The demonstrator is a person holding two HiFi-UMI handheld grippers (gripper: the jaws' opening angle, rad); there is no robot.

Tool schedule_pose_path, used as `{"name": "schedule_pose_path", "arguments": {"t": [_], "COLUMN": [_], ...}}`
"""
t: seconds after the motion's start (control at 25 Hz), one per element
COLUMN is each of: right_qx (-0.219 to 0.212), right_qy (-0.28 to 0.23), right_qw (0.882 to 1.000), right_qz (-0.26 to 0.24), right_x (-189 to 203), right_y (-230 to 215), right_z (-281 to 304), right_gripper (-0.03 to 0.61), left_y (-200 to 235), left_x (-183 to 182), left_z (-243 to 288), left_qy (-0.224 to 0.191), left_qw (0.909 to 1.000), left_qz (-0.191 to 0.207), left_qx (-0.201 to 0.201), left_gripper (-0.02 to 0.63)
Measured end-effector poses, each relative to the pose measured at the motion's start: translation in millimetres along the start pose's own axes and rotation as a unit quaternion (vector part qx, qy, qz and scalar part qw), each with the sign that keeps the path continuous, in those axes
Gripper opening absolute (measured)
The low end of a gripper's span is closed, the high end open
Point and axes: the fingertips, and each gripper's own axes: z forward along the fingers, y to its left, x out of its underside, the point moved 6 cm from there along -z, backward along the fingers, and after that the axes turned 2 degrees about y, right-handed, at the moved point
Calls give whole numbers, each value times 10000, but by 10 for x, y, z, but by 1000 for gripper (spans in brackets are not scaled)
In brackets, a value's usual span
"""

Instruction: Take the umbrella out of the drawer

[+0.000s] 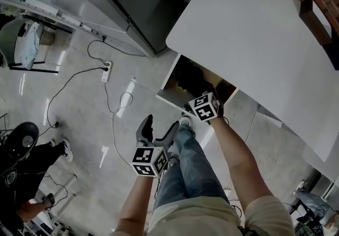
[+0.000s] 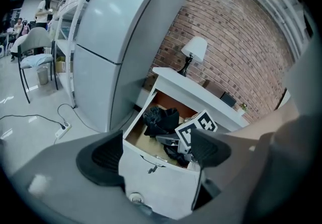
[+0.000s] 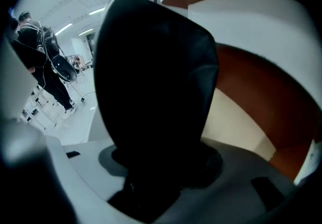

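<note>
My right gripper [image 1: 192,102] reaches into the open white drawer with a brown inside [image 1: 167,84], which is pulled out from under the white worktop [image 1: 254,44]. In the right gripper view a black, soft, folded umbrella [image 3: 156,82] fills almost everything, and the two jaws of this gripper [image 3: 161,167] are clamped on its lower part, with the pale bottom of the drawer [image 3: 236,127] at 3 o'clock of it. The umbrella [image 1: 188,78] is in the drawer, a dark bundle at 12 o'clock of my right gripper in the head view. My left gripper [image 1: 161,126] hangs over the grey floor at 7 o'clock of the drawer, beside my leg in blue jeans [image 1: 188,168]. Its jaws stand wide apart and nothing is between them [image 2: 156,155]; through the gap I see the white drawer front [image 2: 161,177] and, above it, the umbrella [image 2: 161,120]. A tall grey refrigerator [image 2: 115,31] stands at 10 o'clock of the drawer, and a small lamp with a white shade [image 2: 194,49] stands on the worktop before a red brick wall [image 2: 226,31].
</note>
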Motion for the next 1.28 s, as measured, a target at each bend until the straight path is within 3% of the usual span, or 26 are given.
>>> {"name": "schedule_pose_path", "arguments": {"t": [0.48, 0.76, 0.96, 1.28], "right_qx": [408, 556, 601, 640], "right_qy": [-1153, -1722, -2018, -2361], "right_qw": [9915, 9823, 9758, 9674], "right_qz": [444, 484, 596, 652], "right_x": [-251, -149, -32, 202], "right_y": [466, 1134, 1655, 2458], "right_z": [-1306, -2154, -2789, -3729], "right_gripper": [242, 242, 244, 244], "left_y": [-236, -379, -470, -544], "left_x": [166, 474, 582, 952], "left_z": [-894, -1585, -2126, -2943], "left_qy": [-512, -734, -1043, -988], "left_qw": [9982, 9964, 9932, 9935], "left_qz": [267, 319, 300, 314], "left_qx": [178, 283, 413, 472], "left_gripper": [416, 412, 268, 167]}}
